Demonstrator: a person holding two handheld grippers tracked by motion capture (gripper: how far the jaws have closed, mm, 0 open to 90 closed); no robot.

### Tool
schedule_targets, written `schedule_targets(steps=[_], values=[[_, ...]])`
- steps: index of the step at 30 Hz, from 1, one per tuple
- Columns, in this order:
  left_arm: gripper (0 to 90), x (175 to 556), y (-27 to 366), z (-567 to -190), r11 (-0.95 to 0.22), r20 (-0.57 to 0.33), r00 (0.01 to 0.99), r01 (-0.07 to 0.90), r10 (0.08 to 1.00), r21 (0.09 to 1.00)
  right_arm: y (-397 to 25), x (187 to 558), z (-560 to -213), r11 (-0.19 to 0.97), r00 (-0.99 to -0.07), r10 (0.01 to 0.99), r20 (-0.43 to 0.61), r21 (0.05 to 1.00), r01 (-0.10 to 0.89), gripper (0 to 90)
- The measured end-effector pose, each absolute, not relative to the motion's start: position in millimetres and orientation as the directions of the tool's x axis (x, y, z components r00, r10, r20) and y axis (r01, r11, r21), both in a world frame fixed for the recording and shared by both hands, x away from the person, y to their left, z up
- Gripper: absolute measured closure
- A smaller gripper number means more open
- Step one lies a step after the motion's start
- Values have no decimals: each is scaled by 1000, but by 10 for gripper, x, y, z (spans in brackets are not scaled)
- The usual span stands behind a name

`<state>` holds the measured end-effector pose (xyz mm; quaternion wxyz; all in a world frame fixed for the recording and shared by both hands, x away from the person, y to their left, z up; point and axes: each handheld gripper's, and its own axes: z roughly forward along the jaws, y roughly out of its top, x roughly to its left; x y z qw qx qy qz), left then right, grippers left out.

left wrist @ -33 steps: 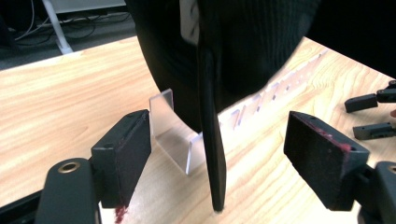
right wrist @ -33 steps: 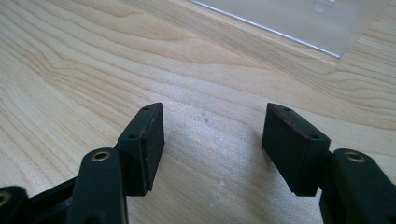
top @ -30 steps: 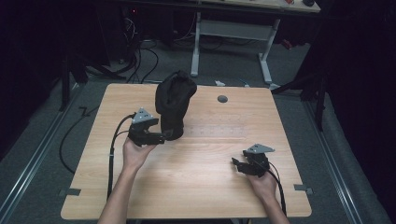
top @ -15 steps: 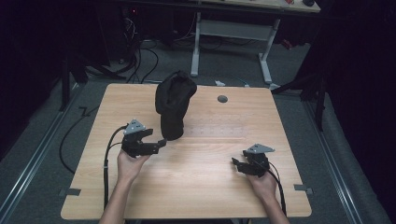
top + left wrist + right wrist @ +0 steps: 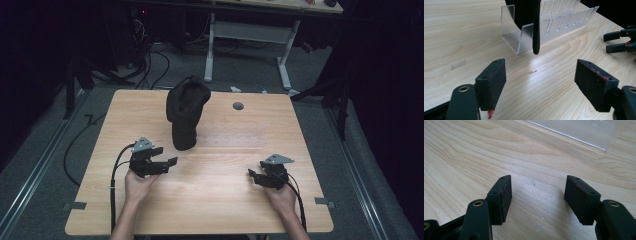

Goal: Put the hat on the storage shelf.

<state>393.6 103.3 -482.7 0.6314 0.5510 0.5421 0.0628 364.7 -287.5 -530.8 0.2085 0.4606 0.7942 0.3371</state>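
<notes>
Table: light wooden table (image 5: 210, 200); a small dark round spot (image 5: 238, 106) near its far edge.
Stand: clear acrylic slotted stand (image 5: 544, 27) toward the far edge, left of the middle; it runs rightward along the table.
Cap: black cap (image 5: 186, 111) draped over the left end of the stand, brim hanging down almost to the table.
Left gripper: left gripper (image 5: 170, 162) just in front of the cap's lower edge, nearer the left edge. I read its jaws as wide apart with nothing between them; pads (image 5: 492, 82) apart from the hanging brim.
Right gripper: right gripper (image 5: 251, 176) well apart from the cap, toward the near right corner, resting low over bare wood. Jaws parted, empty; pads (image 5: 579, 195) grip nothing.
Progress: cap looks seated on the stand, no claw touching it. My judgement: the hanging is done; what is left, if anything, is to straighten it.
Unclear: whether the brim touches the table, I cannot tell.
</notes>
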Motion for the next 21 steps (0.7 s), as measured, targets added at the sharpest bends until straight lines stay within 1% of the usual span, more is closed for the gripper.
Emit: schedule_targets(steps=[15, 21], values=[[262, 3837, 1081, -4998, 401, -614, 359, 513, 703, 759, -2874, 3647, -5308, 348, -489, 872, -21, 727, 591, 392], [261, 3832, 1071, -5156, 361, -556, 319, 503, 767, 786, -2874, 3647, -5307, 349, -488, 873, -21, 727, 592, 391]])
